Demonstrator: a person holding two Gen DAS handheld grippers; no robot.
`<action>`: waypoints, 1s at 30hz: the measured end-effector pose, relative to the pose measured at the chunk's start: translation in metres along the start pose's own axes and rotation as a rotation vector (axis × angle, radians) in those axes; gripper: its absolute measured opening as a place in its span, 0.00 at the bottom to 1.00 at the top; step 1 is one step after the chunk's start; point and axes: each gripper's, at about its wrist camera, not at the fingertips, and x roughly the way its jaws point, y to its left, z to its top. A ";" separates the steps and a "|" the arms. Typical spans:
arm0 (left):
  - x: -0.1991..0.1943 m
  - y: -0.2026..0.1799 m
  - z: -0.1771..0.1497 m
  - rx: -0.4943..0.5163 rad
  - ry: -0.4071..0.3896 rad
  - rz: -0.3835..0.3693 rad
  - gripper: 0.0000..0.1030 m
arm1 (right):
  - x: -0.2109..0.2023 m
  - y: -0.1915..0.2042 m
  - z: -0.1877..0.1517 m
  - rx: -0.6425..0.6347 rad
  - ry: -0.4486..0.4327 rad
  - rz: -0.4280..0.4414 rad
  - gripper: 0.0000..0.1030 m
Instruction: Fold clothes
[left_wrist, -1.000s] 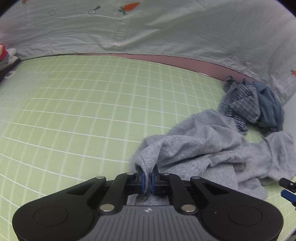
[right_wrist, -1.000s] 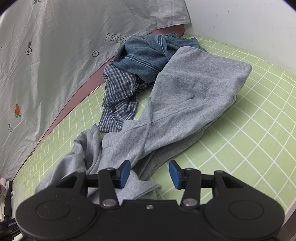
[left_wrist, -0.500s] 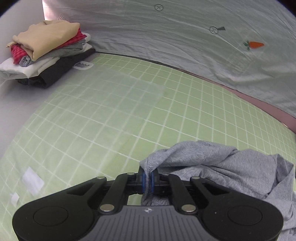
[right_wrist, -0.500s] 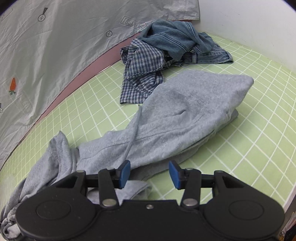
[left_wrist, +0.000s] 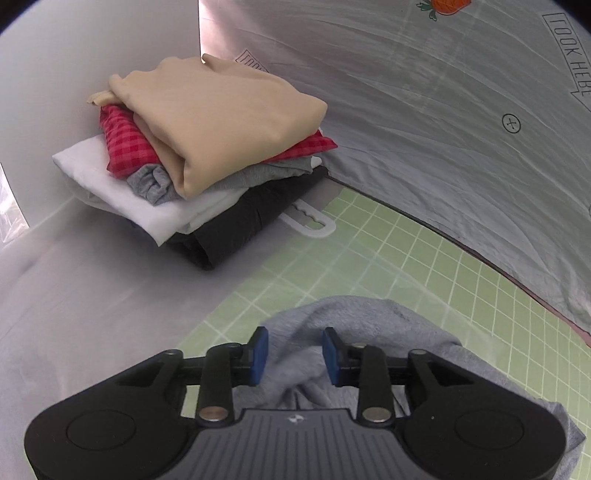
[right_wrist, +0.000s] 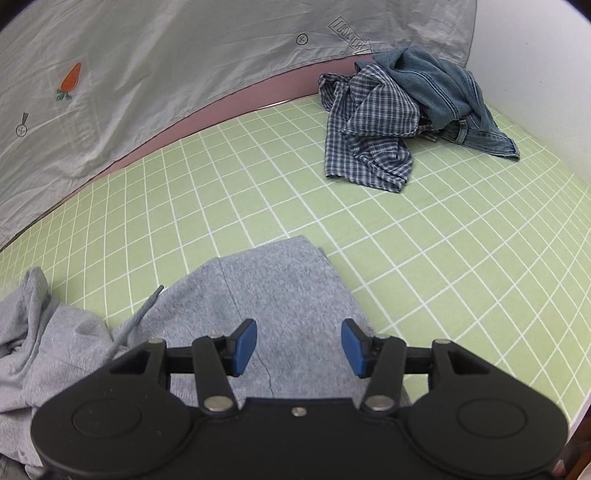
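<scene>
A green mat (right_wrist: 258, 192) printed with a white grid is spread across the surface. Along its far edge a grey sheet (right_wrist: 155, 62) is hung, marked with small carrots, crosses and a boxed label. A pink strip (right_wrist: 236, 99) is seen beneath the sheet's hem. At the mat's left edge a white plastic tab (left_wrist: 312, 221) is laid flat. Plain white walls (right_wrist: 535, 55) are seen beyond.

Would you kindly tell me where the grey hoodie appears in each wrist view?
Left wrist: the grey hoodie lies bottom centre, bunched beneath the open left hand-held gripper.
Right wrist: grey hoodie spreads across bottom left and centre, under the open right hand-held gripper.
Shared landmark: the green grid mat.
</scene>
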 end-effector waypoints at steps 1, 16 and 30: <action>-0.004 0.001 -0.008 -0.008 0.013 -0.026 0.48 | 0.000 0.001 -0.001 -0.005 0.000 -0.004 0.52; -0.074 -0.053 -0.150 0.085 0.213 -0.243 0.72 | 0.020 -0.028 -0.008 0.013 0.025 0.034 0.68; -0.100 -0.009 -0.160 0.070 0.099 0.005 0.09 | 0.010 -0.047 -0.029 0.074 0.016 0.102 0.50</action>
